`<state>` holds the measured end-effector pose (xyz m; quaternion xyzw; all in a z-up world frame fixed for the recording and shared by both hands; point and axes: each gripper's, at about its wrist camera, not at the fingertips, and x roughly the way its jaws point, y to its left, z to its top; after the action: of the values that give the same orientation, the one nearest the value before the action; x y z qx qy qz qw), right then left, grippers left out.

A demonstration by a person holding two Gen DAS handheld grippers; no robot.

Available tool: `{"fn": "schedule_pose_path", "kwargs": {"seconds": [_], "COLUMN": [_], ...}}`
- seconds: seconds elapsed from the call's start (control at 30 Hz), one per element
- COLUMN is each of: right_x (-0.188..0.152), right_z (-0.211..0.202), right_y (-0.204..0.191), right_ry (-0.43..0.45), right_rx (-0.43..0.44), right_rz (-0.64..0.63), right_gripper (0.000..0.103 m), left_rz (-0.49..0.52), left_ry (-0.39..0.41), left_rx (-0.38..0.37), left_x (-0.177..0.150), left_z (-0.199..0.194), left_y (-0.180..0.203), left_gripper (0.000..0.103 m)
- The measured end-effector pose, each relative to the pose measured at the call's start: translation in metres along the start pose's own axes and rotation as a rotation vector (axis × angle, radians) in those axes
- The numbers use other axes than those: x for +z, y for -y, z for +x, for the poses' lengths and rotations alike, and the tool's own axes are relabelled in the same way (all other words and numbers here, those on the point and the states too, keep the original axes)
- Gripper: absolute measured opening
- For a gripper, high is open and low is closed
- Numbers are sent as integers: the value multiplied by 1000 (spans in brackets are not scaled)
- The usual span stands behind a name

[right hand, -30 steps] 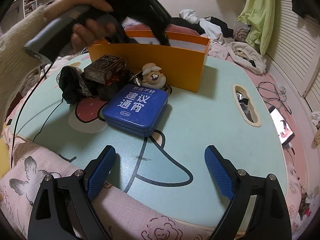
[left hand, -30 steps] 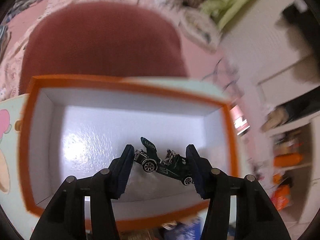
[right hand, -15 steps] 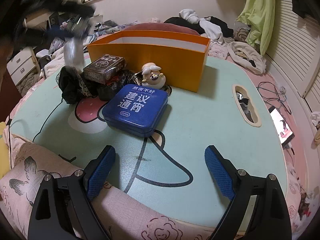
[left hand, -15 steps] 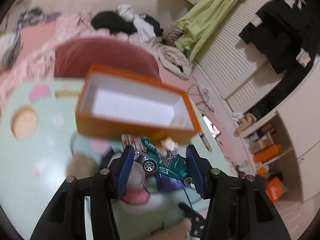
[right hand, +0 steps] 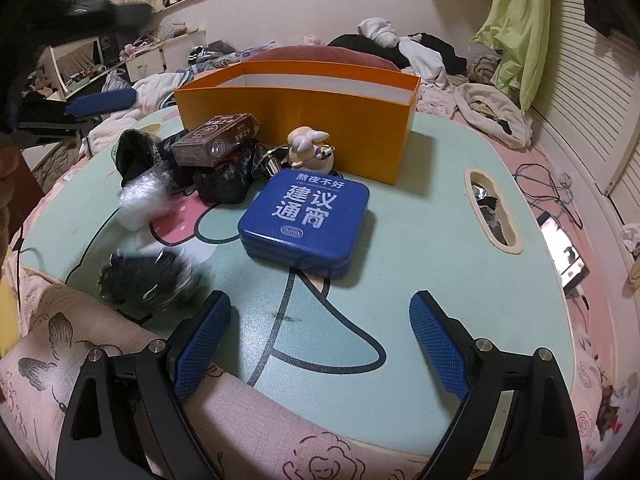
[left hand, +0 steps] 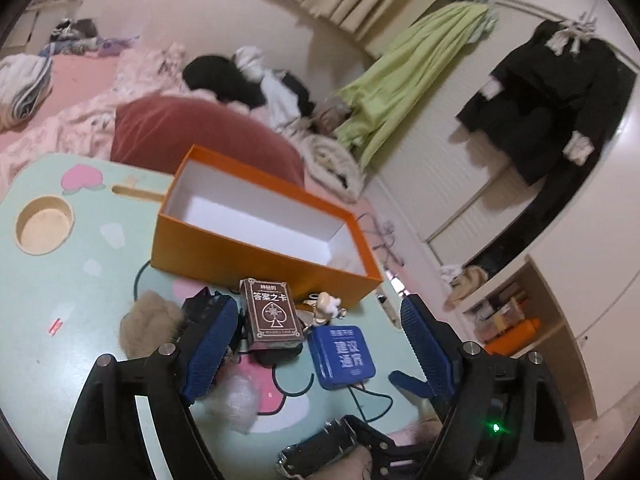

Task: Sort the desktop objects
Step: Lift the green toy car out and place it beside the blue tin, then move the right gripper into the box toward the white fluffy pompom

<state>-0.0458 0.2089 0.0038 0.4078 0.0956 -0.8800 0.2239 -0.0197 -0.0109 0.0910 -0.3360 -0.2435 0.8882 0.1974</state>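
Observation:
My left gripper (left hand: 318, 306) hangs above the table's left side, aimed at the clutter. Its jaws are opening and nothing is between them. The green toy car is in neither view. The orange box (left hand: 256, 256) (right hand: 300, 120) stands at the back, and the part of its white inside that shows is bare. In front of it lie a brown card box (left hand: 272, 312) (right hand: 216, 140), a small figurine (left hand: 326, 308) (right hand: 310, 150) and a blue tin (left hand: 344, 356) (right hand: 308, 216). My right gripper (right hand: 320, 300) is open over the near edge, short of the tin.
The mint table (right hand: 420, 260) has a slot (right hand: 492, 208) on the right and a round cup hole (left hand: 44, 224). Dark cloth (right hand: 224, 180), a white plastic crumple (right hand: 140, 200) and a blurred dark thing (right hand: 148, 276) lie on the left. A floral cushion (right hand: 260, 420) borders the near edge.
My left gripper drew back from above the orange box and its jaws spread; the green car is gone from between them. A blurred dark thing and a white crumple appeared on the table. The right gripper stayed still.

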Motion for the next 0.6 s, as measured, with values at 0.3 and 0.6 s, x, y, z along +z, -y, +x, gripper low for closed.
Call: {"fn": "schedule_pose_path", "kwargs": {"seconds": [0.3,0.6], "right_x": [0,0], "right_z": [1,0], "right_y": [0,3], "right_ry": [-1,-3], "right_rx": [0,-2], "right_rz": [0,8], "right_gripper": [91,93], "left_rz": [275,368], "left_ry": [-207,-256], "left_rx": [189,373], "left_x": [-68,-86], "left_z": [-19,27], "left_y": [-11,-9], "left_gripper": [84,85]}}
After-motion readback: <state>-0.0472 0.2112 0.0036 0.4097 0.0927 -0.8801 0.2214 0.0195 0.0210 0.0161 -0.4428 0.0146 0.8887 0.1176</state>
